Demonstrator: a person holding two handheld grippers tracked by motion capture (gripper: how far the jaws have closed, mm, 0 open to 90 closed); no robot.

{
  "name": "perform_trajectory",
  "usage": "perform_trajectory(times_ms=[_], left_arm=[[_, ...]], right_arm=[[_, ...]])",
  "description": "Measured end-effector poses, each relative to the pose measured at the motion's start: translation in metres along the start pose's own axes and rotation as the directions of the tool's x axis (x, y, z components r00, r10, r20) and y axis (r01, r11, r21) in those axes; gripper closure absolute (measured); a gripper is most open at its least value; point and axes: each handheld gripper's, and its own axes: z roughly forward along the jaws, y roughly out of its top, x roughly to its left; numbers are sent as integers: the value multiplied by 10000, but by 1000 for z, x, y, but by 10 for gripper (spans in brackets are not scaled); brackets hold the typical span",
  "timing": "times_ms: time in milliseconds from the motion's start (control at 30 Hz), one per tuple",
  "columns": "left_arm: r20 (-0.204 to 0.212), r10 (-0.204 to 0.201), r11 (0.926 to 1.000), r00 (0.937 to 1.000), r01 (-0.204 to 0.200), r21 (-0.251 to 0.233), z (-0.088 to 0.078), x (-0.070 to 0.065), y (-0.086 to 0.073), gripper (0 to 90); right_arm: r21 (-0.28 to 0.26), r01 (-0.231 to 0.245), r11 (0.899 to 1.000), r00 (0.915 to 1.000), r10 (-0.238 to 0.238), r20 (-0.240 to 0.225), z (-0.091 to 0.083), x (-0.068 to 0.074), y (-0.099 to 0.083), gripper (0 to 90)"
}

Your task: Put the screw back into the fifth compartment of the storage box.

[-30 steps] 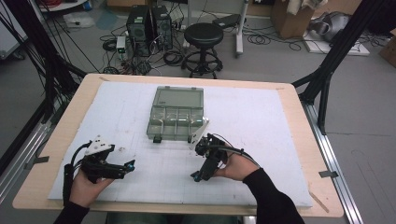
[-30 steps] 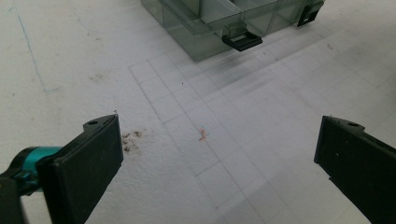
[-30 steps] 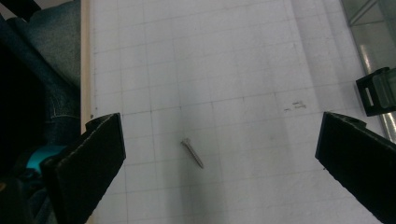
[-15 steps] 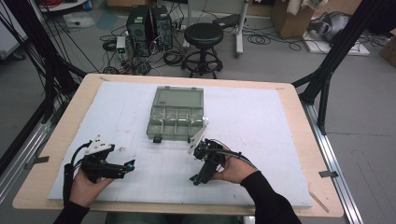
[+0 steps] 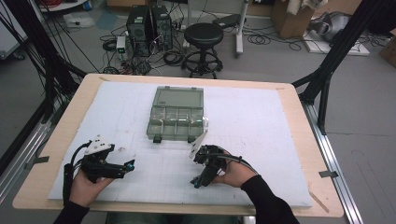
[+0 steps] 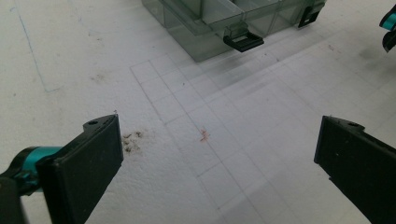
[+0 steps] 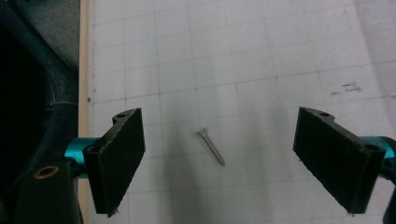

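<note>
A small silver screw lies on the white gridded mat, between the wide-apart jaws of my right gripper. In the high view the right gripper points down toward the table's near edge, open, with nothing held. A clear grey compartment box with its lid open stands mid-table; its black latches appear at the top of the left gripper view. My left gripper rests at the near left, open over bare mat, aimed toward the box.
The white mat covers a wooden table. A dark smudge marks the mat beside the left jaw. Beyond the table stand a black stool and computer towers among cables. The person's trouser leg lies past the table edge.
My right gripper has swung back toward the near edge and tipped downward. The left gripper has stayed where it was.
</note>
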Motion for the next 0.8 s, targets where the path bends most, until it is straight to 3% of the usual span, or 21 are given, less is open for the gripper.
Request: perform_trajectory(times_ms=[233, 400, 633, 800], left_arm=[[-17, -2, 10000, 10000, 2, 16, 0, 0, 0, 17], [-38, -25, 10000, 10000, 25, 21, 0, 0, 0, 17], [-34, 22, 10000, 10000, -22, 31, 1, -1, 0, 17], [-44, 32, 10000, 10000, -31, 25, 1, -1, 0, 17]], right_arm=[[103, 206, 9997, 9998, -207, 56, 1, 0, -1, 244], [226, 318, 9992, 9993, -323, 208, 2, 0, -1, 354], [378, 579, 9976, 9983, -583, 79, 3, 2, 0, 526], [533, 803, 9953, 9967, -806, 24, 4, 3, 0, 602]])
